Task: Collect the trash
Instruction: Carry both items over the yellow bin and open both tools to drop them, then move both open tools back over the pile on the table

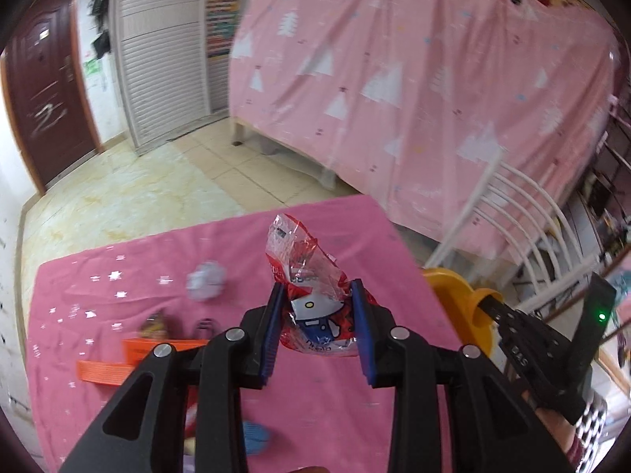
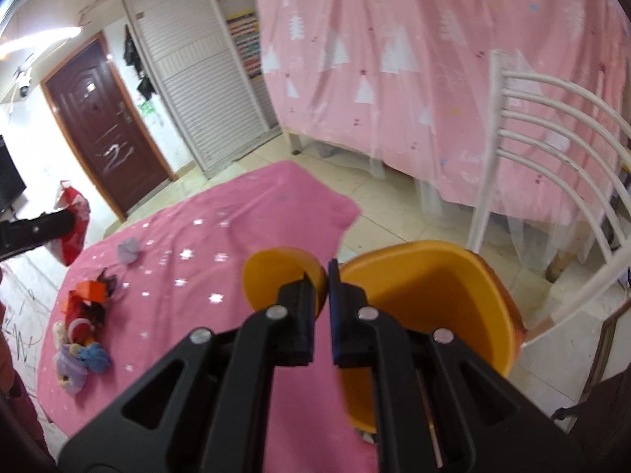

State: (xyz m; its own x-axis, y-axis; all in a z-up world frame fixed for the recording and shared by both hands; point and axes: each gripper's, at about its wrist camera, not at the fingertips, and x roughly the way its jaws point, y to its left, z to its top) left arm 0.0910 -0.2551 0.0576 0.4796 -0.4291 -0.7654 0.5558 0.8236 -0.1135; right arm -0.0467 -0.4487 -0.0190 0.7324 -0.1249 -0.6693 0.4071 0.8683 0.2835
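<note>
My left gripper (image 1: pixel 318 295) is shut on a crumpled red and clear snack wrapper (image 1: pixel 305 276) with a cartoon cat, held above the pink tablecloth (image 1: pixel 118 307). A crumpled white paper ball (image 1: pixel 206 279) lies on the cloth to the left. My right gripper (image 2: pixel 322 276) is shut on the rim of an orange plastic bin (image 2: pixel 434 299) at the table's right edge; the bin also shows in the left wrist view (image 1: pixel 461 295). In the right wrist view the wrapper (image 2: pixel 73 228) hangs at far left and the paper ball (image 2: pixel 129 250) lies on the cloth.
An orange box (image 1: pixel 134 358) and small toys lie at the cloth's left; they show as a toy pile (image 2: pixel 81 327) in the right wrist view. A white chair (image 2: pixel 552 181) stands right of the bin. A pink-draped bed (image 1: pixel 414 79) lies behind.
</note>
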